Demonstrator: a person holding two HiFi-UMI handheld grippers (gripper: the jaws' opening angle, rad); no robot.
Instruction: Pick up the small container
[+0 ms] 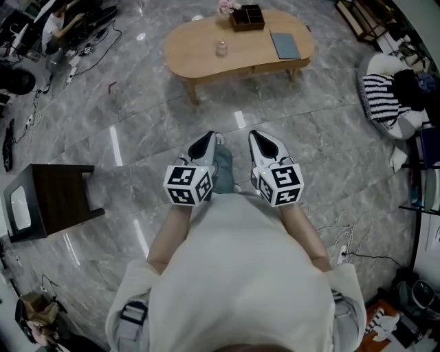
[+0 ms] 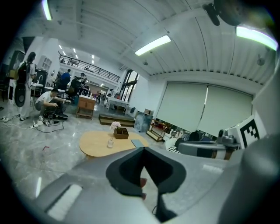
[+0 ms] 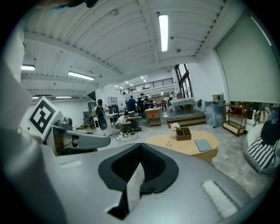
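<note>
Looking steeply down over a person's pale top (image 1: pixel 240 275) and two bare forearms reaching forward. Shows the left claw (image 1: pixel 205 143) and the right claw (image 1: pixel 261 141) held side by side just ahead of the body, near each other, both pointing away over a glossy grey marble floor (image 1: pixel 137 117). Shows the left claw closed, black pads meeting at the tips, gripping nothing, with only a sliver of floor visible behind the pads. Shows the right claw the same way: tips together, empty.

Off to the left on the floor, places a dark brown stand (image 1: pixel 58 199), well apart from both claws.

Farther ahead, across open floor, sets a low oval wooden surface (image 1: pixel 199 55). Places the small container (image 1: pixel 221 48), a clear jar, upright near the middle of that surface, well apart from both claws and touched by neither. Just behind it, toward the far edge, puts a dark box with compartments (image 1: pixel 247 17), with pink flowers (image 1: pixel 229 7) just beside the box on its left. To the right of the container, lays a flat grey-blue book (image 1: pixel 285 46) on the same surface.

At the right edge, shows a black-and-white striped cushion (image 1: pixel 380 96) on a white seat. Farthest back, in the left gripper view, shows a crouching person (image 2: pixel 51 103) among cables, plus pale roller blinds (image 2: pixel 205 109) and long ceiling lights.
</note>
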